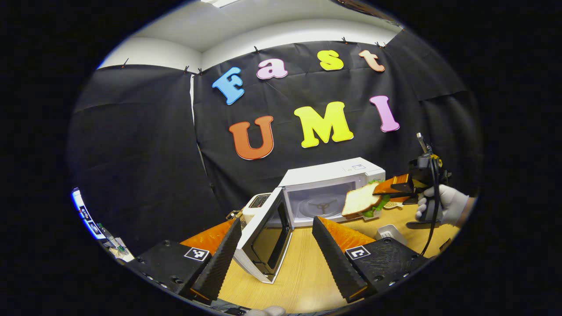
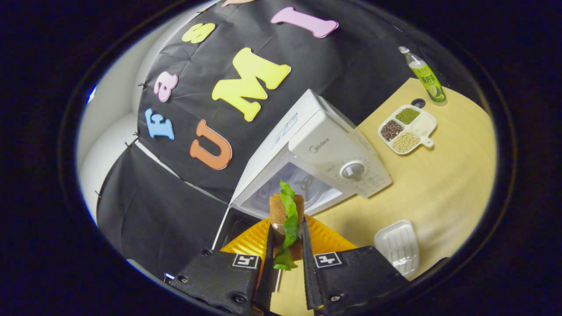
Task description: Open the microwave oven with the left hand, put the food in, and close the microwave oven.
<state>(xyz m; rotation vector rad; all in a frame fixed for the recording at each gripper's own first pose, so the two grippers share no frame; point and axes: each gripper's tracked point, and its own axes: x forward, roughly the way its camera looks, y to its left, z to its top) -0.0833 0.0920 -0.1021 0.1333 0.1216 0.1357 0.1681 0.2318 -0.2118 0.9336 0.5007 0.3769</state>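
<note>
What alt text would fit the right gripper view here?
The right gripper is shut on a sandwich with green lettuce, held toward the open microwave on a wooden table. A divided dish of grains, a green bottle and a white tray lie nearby.

Right gripper [image 2: 286, 259], jaws clamped on the sandwich [image 2: 287, 219], just before the open microwave oven [image 2: 316, 153]; divided dish [image 2: 407, 128] beyond it.

A staged recording booth rather than a real kitchen: black cloth [image 1: 145, 145] is clipped up as walls below a plain white ceiling [image 1: 246, 30], and a wooden tabletop [image 2: 443, 184] carries a white microwave [image 2: 325, 149], a divided dish of beans [image 2: 406, 128] and a bottle [image 2: 426, 79] near its far edge.
</note>
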